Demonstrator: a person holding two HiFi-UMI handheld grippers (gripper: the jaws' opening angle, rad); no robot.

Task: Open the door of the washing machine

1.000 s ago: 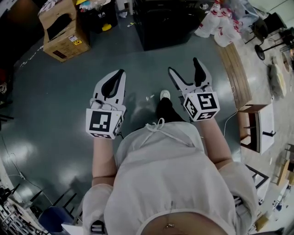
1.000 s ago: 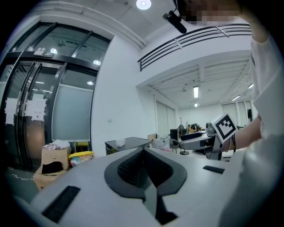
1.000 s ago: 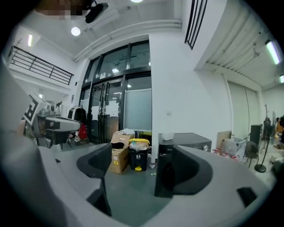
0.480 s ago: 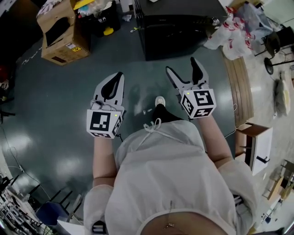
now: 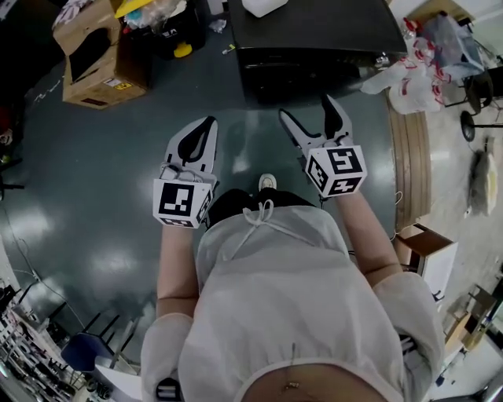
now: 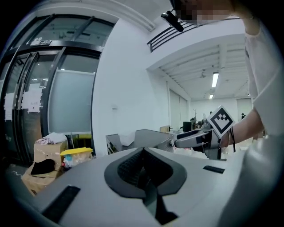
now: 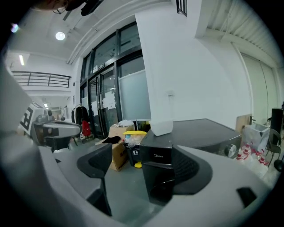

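Note:
The black washing machine (image 5: pixel 314 39) stands on the floor just ahead, a white container (image 5: pixel 263 6) on its lid. My right gripper (image 5: pixel 306 110) is open and empty, a short way in front of the machine's face. In the right gripper view the machine (image 7: pixel 199 133) fills the middle, and its dark round door (image 7: pixel 160 188) shows low between the spread jaws, shut as far as I can tell. Level with it on the left, my left gripper (image 5: pixel 206 126) is shut on nothing, its pads (image 6: pixel 133 166) pressed together. Neither gripper touches the machine.
An opened cardboard box (image 5: pixel 94 59) and a bin with a yellow lid (image 7: pixel 133 146) stand left of the machine. White plastic bags (image 5: pixel 409 74) and a wooden board (image 5: pixel 413 157) lie to the right. The person's shoe (image 5: pixel 267 182) is between the grippers on the grey floor.
The person has stepped forward, so the washing machine has come closer and larger in the head view. Both grippers moved with the body; their jaws have not changed.

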